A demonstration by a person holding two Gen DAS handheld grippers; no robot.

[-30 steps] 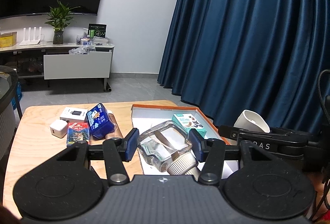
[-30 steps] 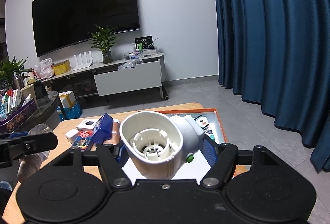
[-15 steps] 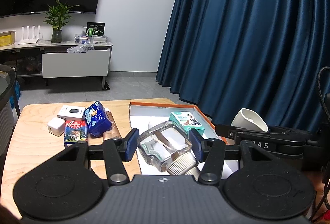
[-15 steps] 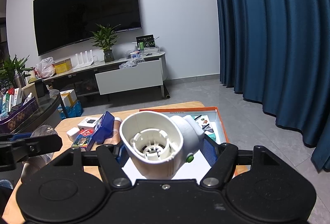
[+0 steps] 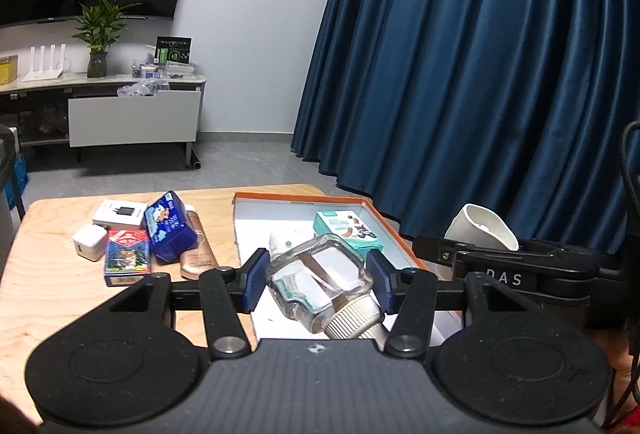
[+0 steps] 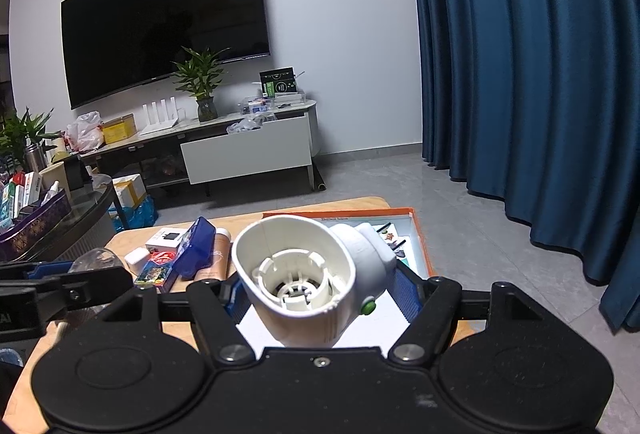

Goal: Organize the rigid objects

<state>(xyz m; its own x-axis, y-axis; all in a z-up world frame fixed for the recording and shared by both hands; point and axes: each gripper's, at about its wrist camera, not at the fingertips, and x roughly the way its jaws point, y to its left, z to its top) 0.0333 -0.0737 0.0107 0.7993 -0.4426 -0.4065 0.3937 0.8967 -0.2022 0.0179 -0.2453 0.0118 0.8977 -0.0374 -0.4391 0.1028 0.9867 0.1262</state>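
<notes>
The left gripper (image 5: 318,284) is clenched on a clear glass bottle (image 5: 318,280), its blue pads pressing the bottle's two flat sides. The bottle lies nearly level, long axis running along the gripper's own line: its ribbed pale cap (image 5: 354,320) points back toward the camera and slightly right, its base points away toward the orange-rimmed box (image 5: 400,238). It hangs above the near part of that box, not touching it.

The right gripper (image 6: 316,294) grasps a white plastic device (image 6: 308,274) with a wide oval opening. That open mouth faces back at the camera and a little upward, while the rounded, narrower end points away and to the right, toward the box (image 6: 422,246); a small green button (image 6: 367,306) sits on its right flank. Its long axis therefore also runs roughly fore and aft, tilted.

In the box lie a teal carton (image 5: 346,230) and a small white item (image 5: 286,242). Left of the box, on the wooden table (image 5: 52,282), rest a blue case (image 5: 168,226), a red-and-blue card pack (image 5: 127,256), a white charger cube (image 5: 89,242), a white box (image 5: 120,214) and a bronze tube (image 5: 196,254)
</notes>
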